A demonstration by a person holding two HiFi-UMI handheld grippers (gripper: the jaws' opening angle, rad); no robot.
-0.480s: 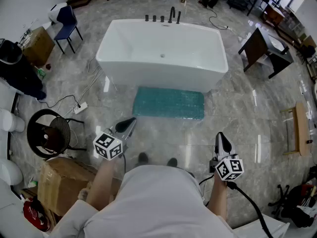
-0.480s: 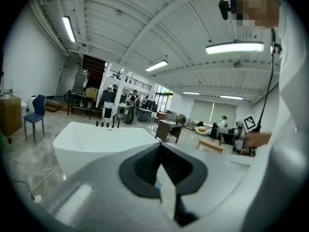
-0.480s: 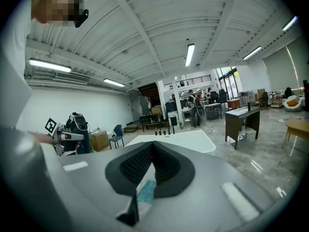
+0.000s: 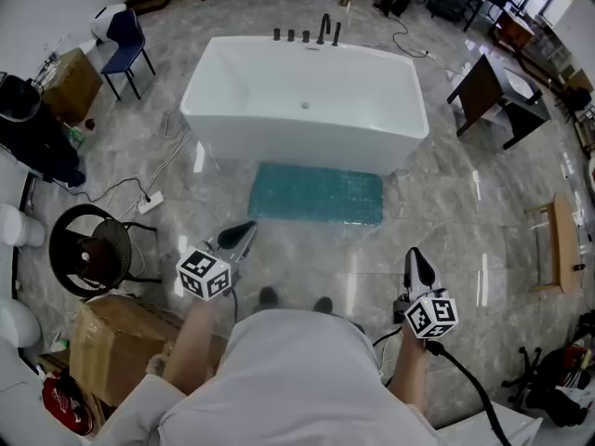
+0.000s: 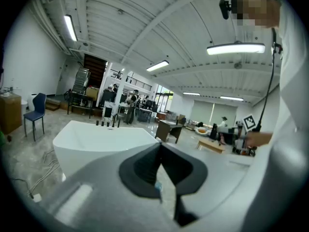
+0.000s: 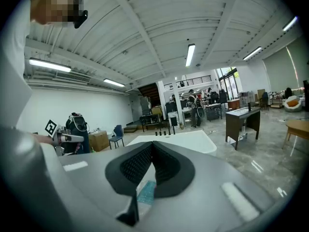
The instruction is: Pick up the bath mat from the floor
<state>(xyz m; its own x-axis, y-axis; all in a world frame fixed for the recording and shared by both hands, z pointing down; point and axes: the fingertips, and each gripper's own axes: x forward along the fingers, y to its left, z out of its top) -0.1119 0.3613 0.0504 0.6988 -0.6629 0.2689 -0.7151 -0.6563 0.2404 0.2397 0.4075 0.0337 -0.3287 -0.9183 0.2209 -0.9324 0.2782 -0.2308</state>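
Observation:
A teal bath mat (image 4: 317, 193) lies flat on the grey marble floor, right in front of the white bathtub (image 4: 305, 100). My left gripper (image 4: 246, 229) hangs shut and empty just off the mat's near left corner, raised above the floor. My right gripper (image 4: 415, 257) is also shut and empty, nearer to me and off the mat's near right corner. In the left gripper view the jaws (image 5: 160, 151) meet tip to tip with a sliver of teal below them. In the right gripper view the closed jaws (image 6: 152, 150) frame a patch of the mat (image 6: 146, 192).
A cardboard box (image 4: 119, 347) and a round black stool (image 4: 91, 249) stand at my left. A power strip and cable (image 4: 149, 201) lie on the floor left of the mat. A blue chair (image 4: 126, 41) is far left, a dark desk (image 4: 493, 96) far right, a wooden bench (image 4: 563, 240) at the right.

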